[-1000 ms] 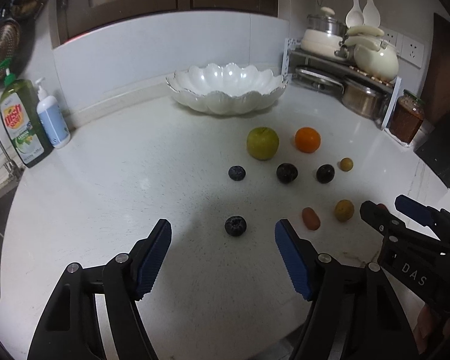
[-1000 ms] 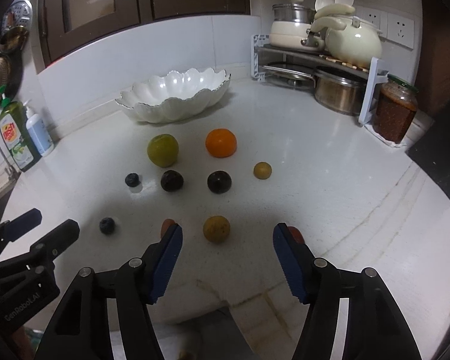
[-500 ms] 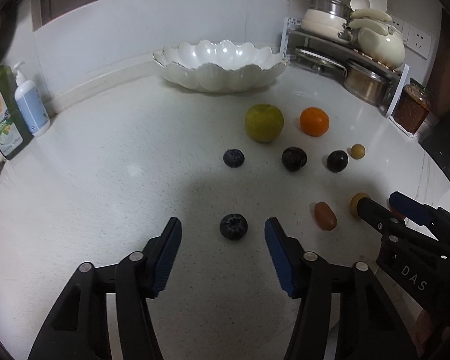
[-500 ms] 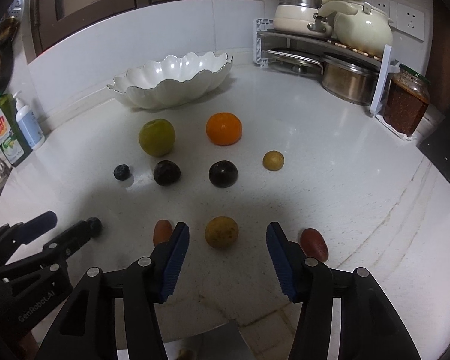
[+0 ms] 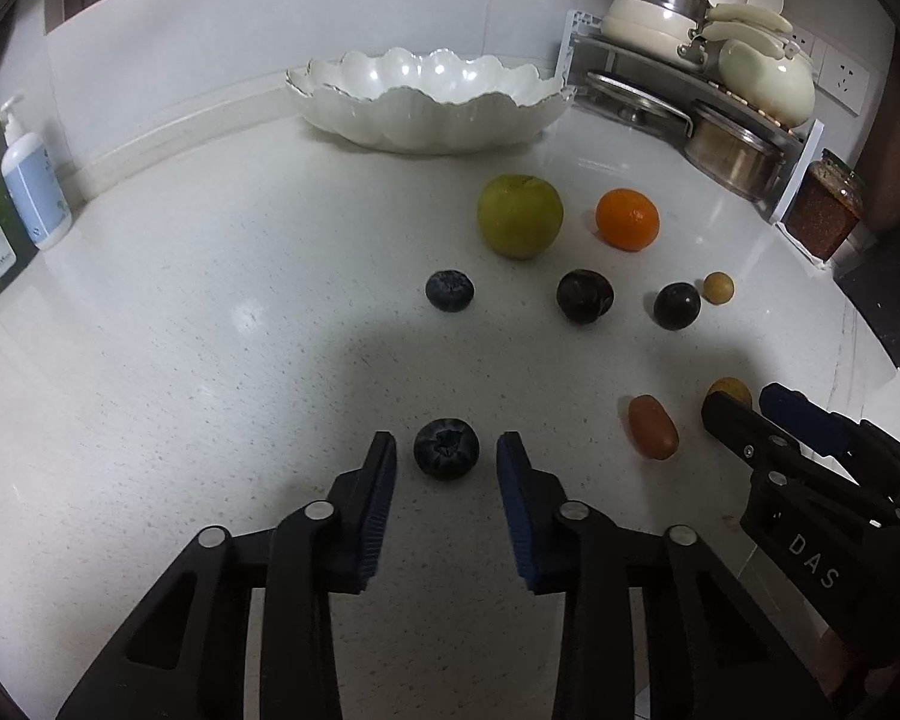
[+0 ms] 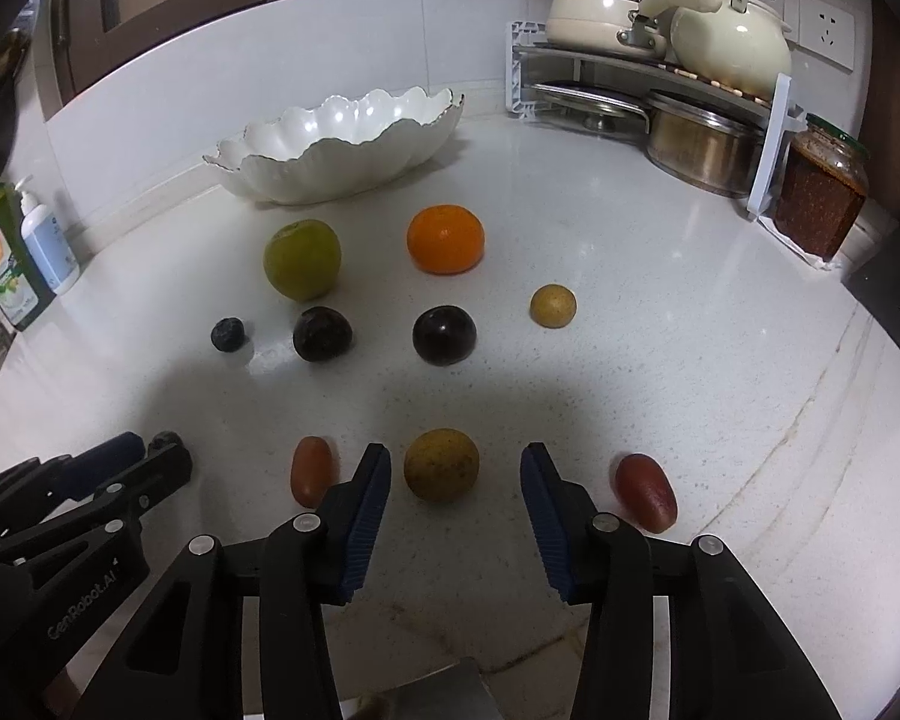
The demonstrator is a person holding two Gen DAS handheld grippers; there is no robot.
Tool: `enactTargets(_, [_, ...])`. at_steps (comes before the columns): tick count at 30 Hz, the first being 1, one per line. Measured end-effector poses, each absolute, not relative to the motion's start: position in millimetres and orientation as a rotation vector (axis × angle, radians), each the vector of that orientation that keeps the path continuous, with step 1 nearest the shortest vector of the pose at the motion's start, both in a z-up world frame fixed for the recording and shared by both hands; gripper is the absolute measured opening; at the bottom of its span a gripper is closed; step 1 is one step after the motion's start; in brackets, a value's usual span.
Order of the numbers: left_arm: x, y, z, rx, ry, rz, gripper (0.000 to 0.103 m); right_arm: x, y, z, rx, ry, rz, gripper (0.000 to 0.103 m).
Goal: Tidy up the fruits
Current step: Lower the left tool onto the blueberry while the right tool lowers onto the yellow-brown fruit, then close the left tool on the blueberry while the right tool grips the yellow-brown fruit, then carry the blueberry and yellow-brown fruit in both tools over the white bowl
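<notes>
White speckled stone forms the bench point(image 5: 180, 360), backed by a pale splashback, and a scalloped white bowl point(image 5: 432, 99) sits at its far side as the landmark.

From the left wrist camera, a green apple point(image 5: 519, 214) and an orange point(image 5: 627, 219) lie just in front of that bowl, toward its right end. Nearer than these runs a row: a blueberry point(image 5: 449, 291), two dark plums point(image 5: 585, 296) point(image 5: 677, 305) and a small yellow fruit point(image 5: 719, 288). Far nearer again from the bowl, a second blueberry point(image 5: 446, 449) lies on the bench between the blue pads of the left gripper point(image 5: 446, 459). Its jaws have just been closing, yet a thin gap shows on each side of the berry, so it is not gripped. A reddish oval fruit point(image 5: 653, 426) lies to the right, beside the tips of the right gripper point(image 5: 744, 408), which partly hide a yellow-brown round fruit point(image 5: 729, 389).

From the right wrist camera, the bowl point(image 6: 342, 144) stands far left of centre. Well in front of it the yellow-brown round fruit point(image 6: 441, 464) rests between the pads of the right gripper point(image 6: 453, 471), whose jaws have just been closing; clear gaps remain, so nothing is clenched. A reddish oval fruit point(image 6: 311, 470) lies just left of the left pad, and another point(image 6: 645, 492) lies right of the right pad. At the lower left edge is the left gripper point(image 6: 150, 450).
</notes>
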State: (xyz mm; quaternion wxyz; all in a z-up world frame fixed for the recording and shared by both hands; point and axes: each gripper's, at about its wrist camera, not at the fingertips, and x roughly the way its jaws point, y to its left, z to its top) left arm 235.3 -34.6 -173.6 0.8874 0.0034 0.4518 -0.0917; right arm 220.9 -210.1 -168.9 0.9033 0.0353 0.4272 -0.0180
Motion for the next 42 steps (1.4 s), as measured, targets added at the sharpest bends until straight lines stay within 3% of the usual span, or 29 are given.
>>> enactTargets(8, [235, -36, -175, 0.026, 0.931, -0.190, 0.024, 222, -209, -176, 0.063, 0.893, -0.025, 0.028])
enactTargets(17, [234, -35, -169, 0.032, 0.906, -0.197, 0.023, 218, -205, -169, 0.042, 0.866, -0.024, 0.028])
enactTargets(42, [241, -15, -83, 0.041, 0.698, -0.219, 0.023, 226, -175, -94, 0.041, 0.724, 0.021, 0.028])
